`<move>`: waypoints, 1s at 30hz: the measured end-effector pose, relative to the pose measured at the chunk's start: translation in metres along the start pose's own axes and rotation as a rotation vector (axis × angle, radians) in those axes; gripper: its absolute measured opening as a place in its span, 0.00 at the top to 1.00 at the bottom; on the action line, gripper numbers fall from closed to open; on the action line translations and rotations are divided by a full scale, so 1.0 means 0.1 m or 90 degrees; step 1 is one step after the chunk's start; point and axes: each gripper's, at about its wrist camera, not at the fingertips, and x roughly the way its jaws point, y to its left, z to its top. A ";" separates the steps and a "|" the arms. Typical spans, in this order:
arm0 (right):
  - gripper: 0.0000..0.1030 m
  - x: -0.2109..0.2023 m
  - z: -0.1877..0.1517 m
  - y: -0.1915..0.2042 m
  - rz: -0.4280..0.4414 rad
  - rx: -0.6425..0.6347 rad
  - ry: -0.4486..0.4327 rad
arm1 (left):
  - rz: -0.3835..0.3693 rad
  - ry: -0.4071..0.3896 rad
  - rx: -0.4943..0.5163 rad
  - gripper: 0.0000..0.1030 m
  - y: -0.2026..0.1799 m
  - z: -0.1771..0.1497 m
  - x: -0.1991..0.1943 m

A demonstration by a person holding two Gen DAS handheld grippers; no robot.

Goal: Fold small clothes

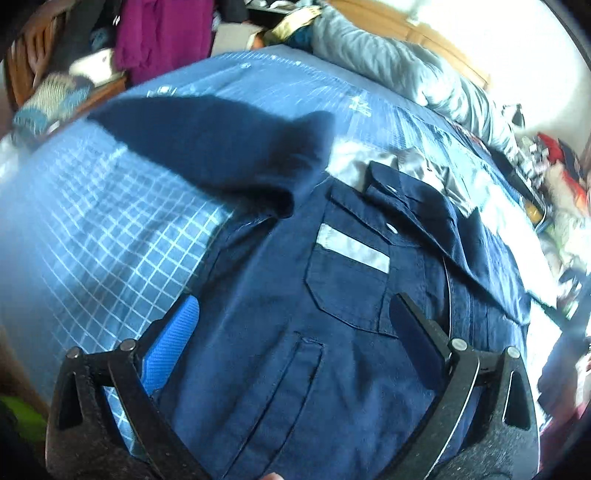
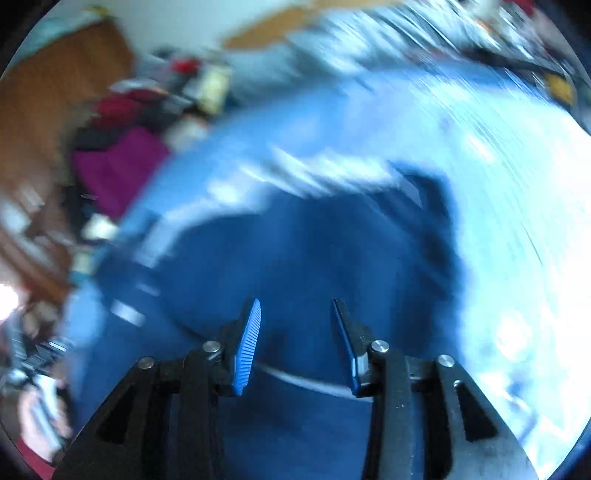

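Observation:
A navy work shirt (image 1: 295, 314) lies front-up on a blue checked bedsheet (image 1: 110, 229). It has a chest pocket with a grey reflective strip (image 1: 352, 248) and an open collar (image 1: 417, 199). One sleeve (image 1: 207, 147) stretches away to the upper left. My left gripper (image 1: 295, 306) is wide open just above the shirt's chest, with nothing between its fingers. In the blurred right wrist view my right gripper (image 2: 295, 314) is open and empty above the same navy shirt (image 2: 314, 251).
A grey duvet (image 1: 406, 62) is bunched along the far side of the bed. A purple garment (image 1: 162, 33) hangs beyond the bed. Piles of clutter (image 1: 554, 177) crowd the right edge. A wooden door (image 2: 55, 92) shows in the right wrist view.

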 end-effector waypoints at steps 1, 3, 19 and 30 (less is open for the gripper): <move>0.72 0.08 -0.08 -0.13 -0.020 0.014 0.035 | -0.005 0.000 -0.018 0.02 0.07 0.01 0.00; 0.67 -0.08 -0.13 -0.10 -0.024 0.010 0.012 | -0.007 -0.008 -0.048 0.02 0.23 0.05 -0.04; 0.29 -0.41 -0.02 0.79 0.042 -0.043 -0.052 | -0.003 -0.027 -0.292 0.12 2.30 1.50 0.62; 0.32 -0.24 0.06 1.09 0.055 -0.059 -0.060 | 0.010 -0.079 -0.212 0.98 1.96 1.91 0.70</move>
